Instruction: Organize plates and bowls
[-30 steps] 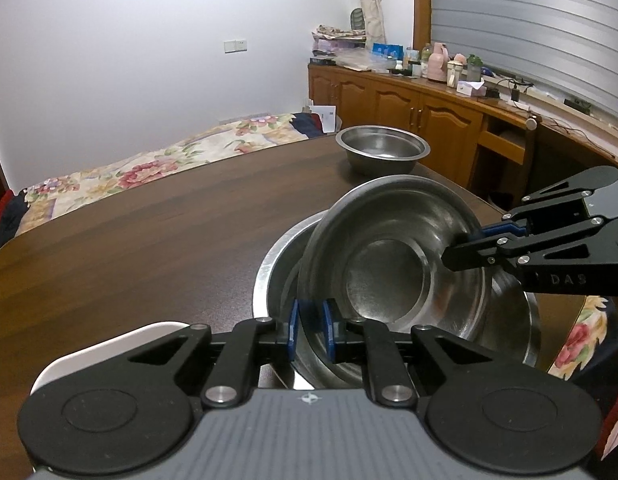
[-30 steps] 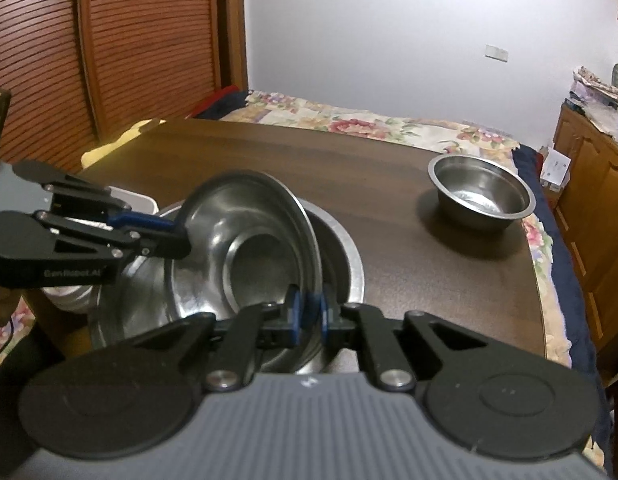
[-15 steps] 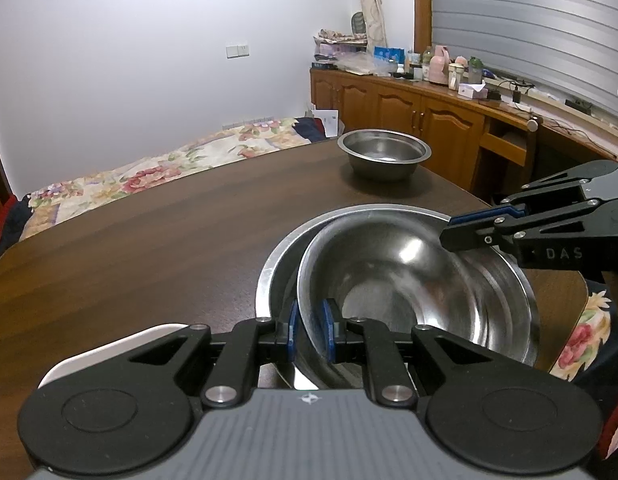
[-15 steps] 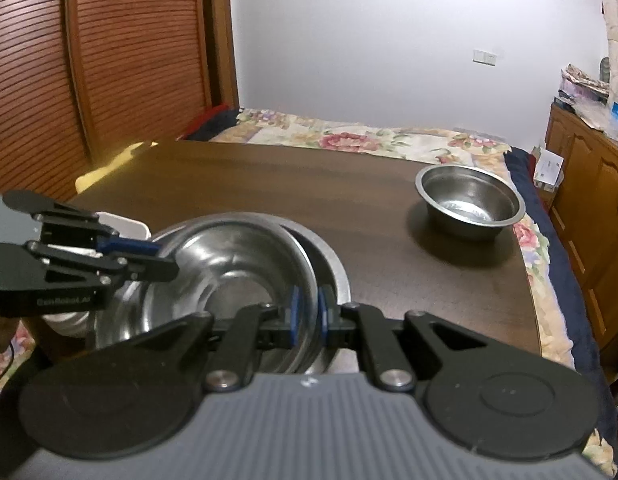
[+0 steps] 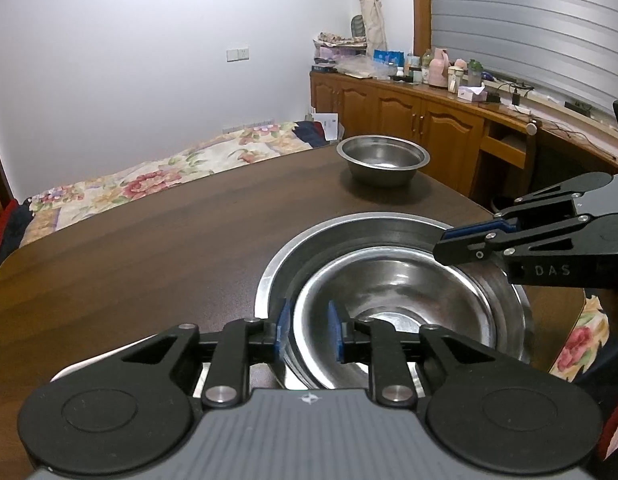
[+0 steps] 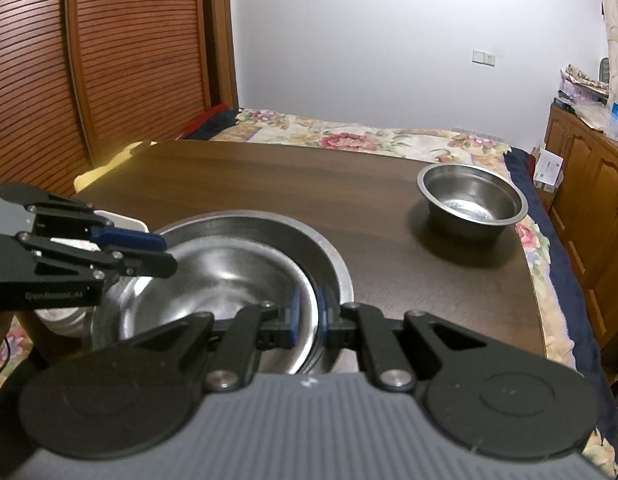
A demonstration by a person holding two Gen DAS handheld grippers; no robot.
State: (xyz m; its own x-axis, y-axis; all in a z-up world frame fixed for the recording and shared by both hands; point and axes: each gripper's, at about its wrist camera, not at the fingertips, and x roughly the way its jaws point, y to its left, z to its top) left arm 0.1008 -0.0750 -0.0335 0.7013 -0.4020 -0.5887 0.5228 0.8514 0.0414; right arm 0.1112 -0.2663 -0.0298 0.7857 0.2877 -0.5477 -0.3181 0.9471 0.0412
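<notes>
A steel inner bowl (image 5: 389, 292) (image 6: 213, 280) lies nested in a larger steel bowl (image 5: 349, 232) (image 6: 269, 232) on the dark wooden table (image 5: 149, 248). My left gripper (image 5: 309, 332) (image 6: 157, 254) straddles the inner bowl's near rim; its jaws are opening and the blue pads stand off the thin rim. From the opposite side, my right gripper (image 6: 309, 314) (image 5: 465, 240) is shut on that bowl's rim. A third, smaller steel bowl (image 5: 383, 160) (image 6: 471, 200) stands alone near the table's far edge.
A white dish (image 6: 121, 220) (image 5: 81, 368) sits at the table edge beside the nested bowls, mostly hidden by the left gripper. A floral bedspread (image 5: 149, 176) lies beyond the table. Wooden cabinets (image 5: 409, 120) with clutter line the wall.
The inner bowl, tilted up on its rim a second ago, has come down flat into the larger bowl. The left gripper's pads have parted from its rim.
</notes>
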